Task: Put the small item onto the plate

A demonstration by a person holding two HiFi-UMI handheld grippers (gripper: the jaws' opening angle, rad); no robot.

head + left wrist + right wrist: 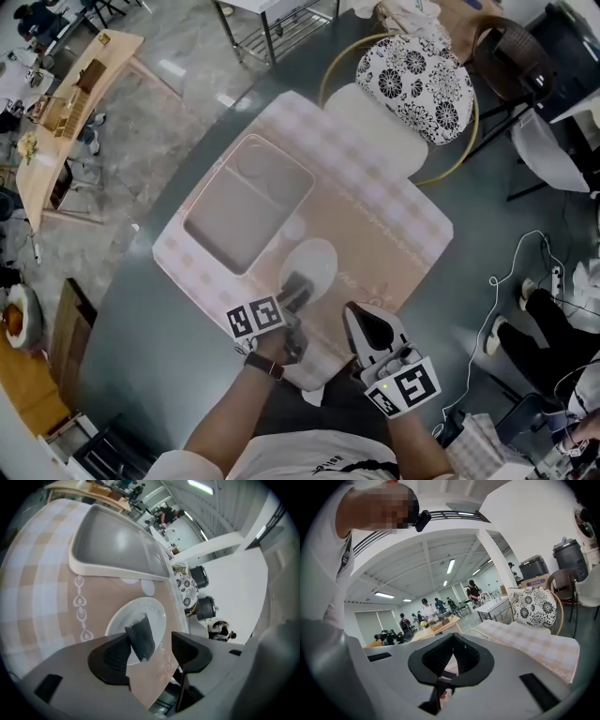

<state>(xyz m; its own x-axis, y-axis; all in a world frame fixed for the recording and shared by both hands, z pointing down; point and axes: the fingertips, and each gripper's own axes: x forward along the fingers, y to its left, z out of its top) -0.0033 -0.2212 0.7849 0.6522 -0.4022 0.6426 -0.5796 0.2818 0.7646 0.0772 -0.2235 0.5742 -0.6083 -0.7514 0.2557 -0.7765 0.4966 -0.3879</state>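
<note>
Near the table's (394,225) front edge, in the head view, the plate (319,258) is seen just beyond the left gripper (292,298), and the dark item (302,281) is placed over its near rim. A tray (279,227) is set further back, toward the far left corner. The right gripper (364,323) is held off to the side of the front edge, with nothing carried. Square markers are shown on both cubes; the print on the shirt cannot be read.

From the left gripper view, the item (140,637) is seen standing on the plate (152,609), leaned against the left pad with a clear gap to the right one. The left gripper (150,651) is released, so the placing is judged as good as done; only drawing the jaws clear is left. No label is found on the item or plate.

From the right gripper view, the right gripper (453,641) is seen clenched on nothing. No writing can be made out.
</note>
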